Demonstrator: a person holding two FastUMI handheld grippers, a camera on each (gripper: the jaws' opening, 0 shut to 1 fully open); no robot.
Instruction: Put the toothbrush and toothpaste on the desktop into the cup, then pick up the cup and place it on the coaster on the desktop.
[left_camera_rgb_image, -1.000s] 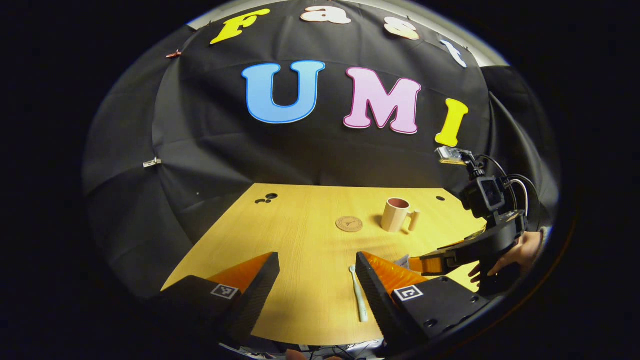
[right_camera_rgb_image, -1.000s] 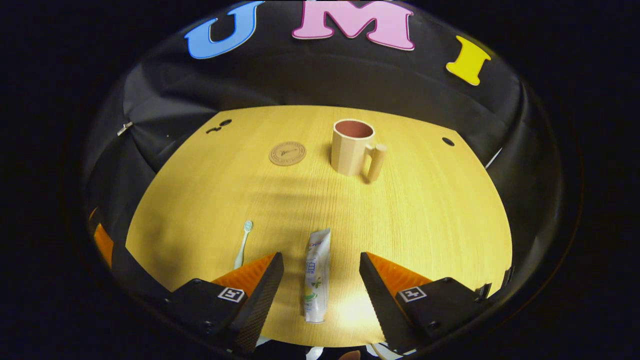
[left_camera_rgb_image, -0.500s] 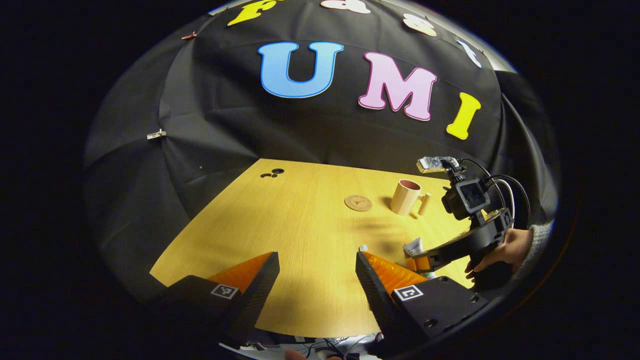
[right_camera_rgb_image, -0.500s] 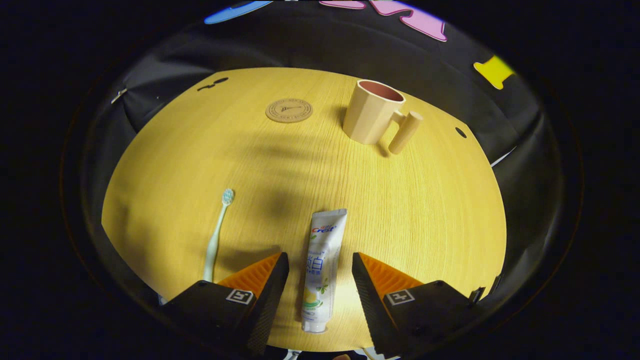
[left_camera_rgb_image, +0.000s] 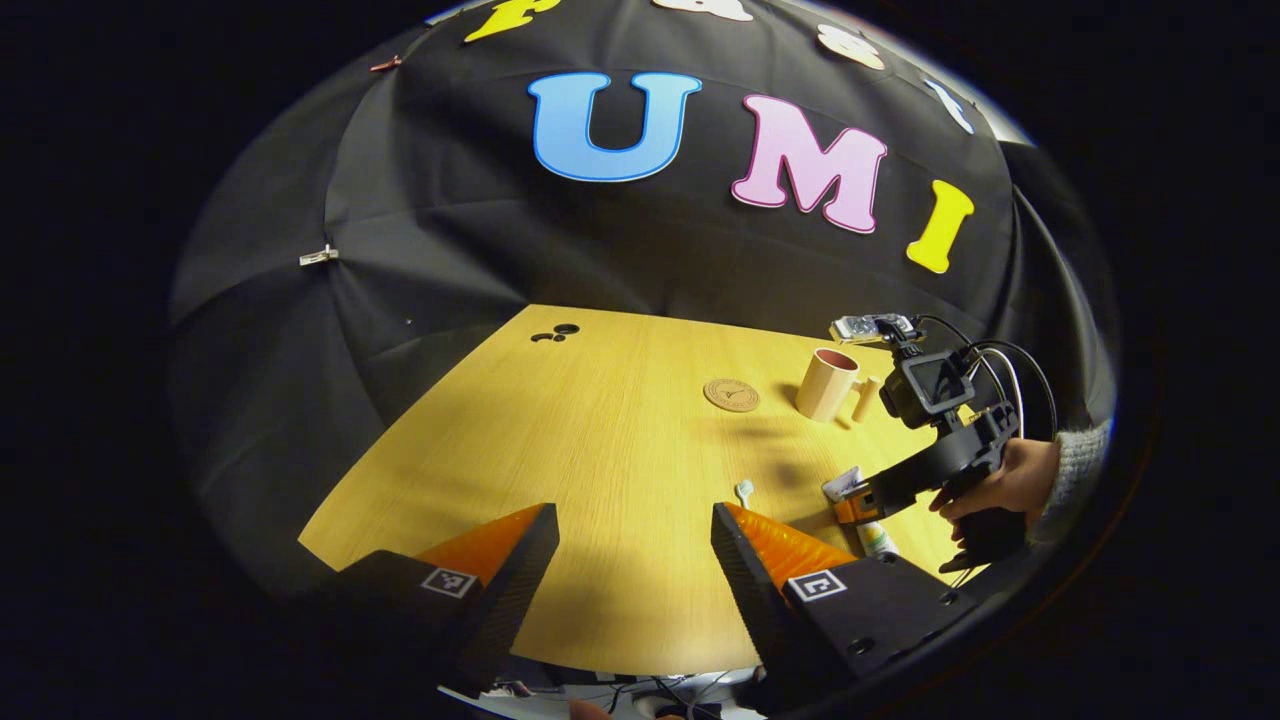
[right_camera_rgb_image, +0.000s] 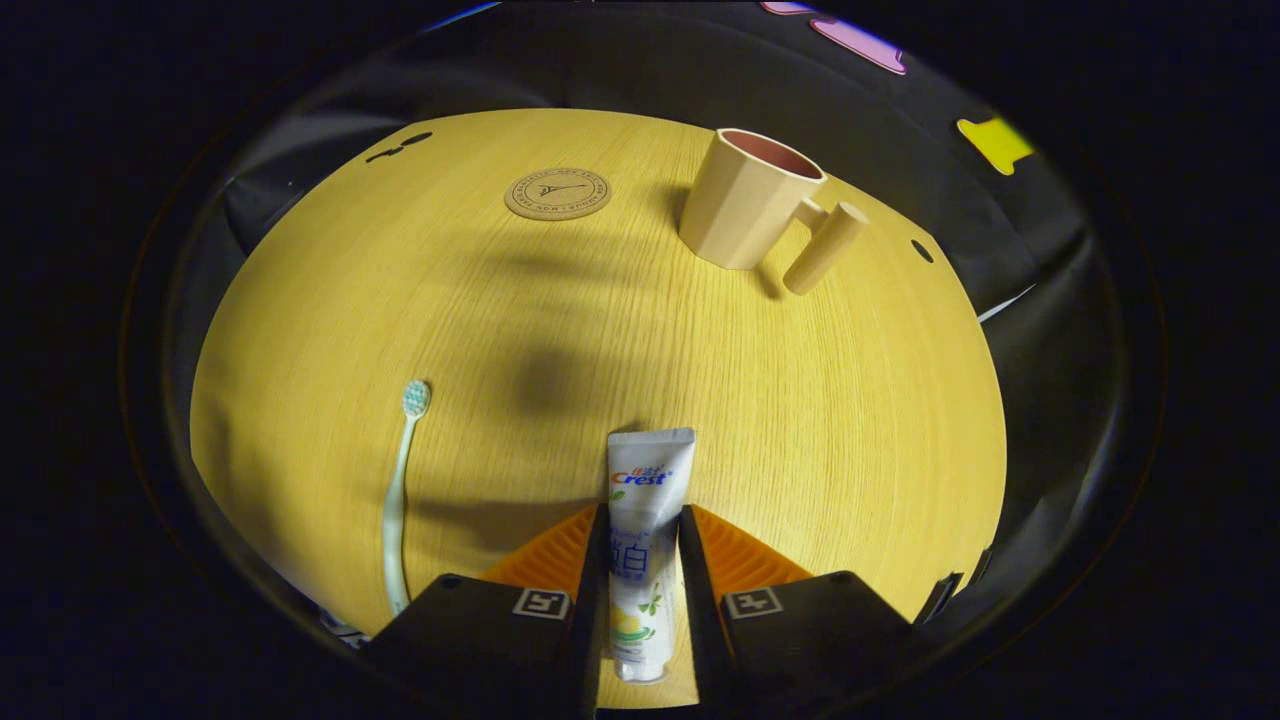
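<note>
Black cloth hangs behind a yellow wooden desktop in the left gripper view. At the bottom, the left gripper hovers above the near edge with its fingers spread wide and nothing between them. Far across the desk sit the round coaster and, just to its right, the upright cup with its handle turned to the right. Nearer, on the right side, a hand holds the right gripper low over the toothpaste, whose flat end pokes out past the fingers. The head of the toothbrush peeks out beside the left gripper's own finger.

From the right gripper view, the desk curves away beneath the camera. The right gripper has its fingers pressed in on both sides of the toothpaste, pinching the tube around its middle; the crimped end points toward the cup and the cap end lies toward the camera. The tube appears to lie flat on the wood, not yet lifted. The toothbrush lies to the left, roughly parallel to the tube and apart from it, bristles pointing away. The coaster lies left of the cup, apart from it.

The step in hand looks to be lifting the tube. It would go best with a firm, even squeeze, a straight rise, then a tilt upright over the cup's mouth, since the soft tube may sag or twist.
</note>
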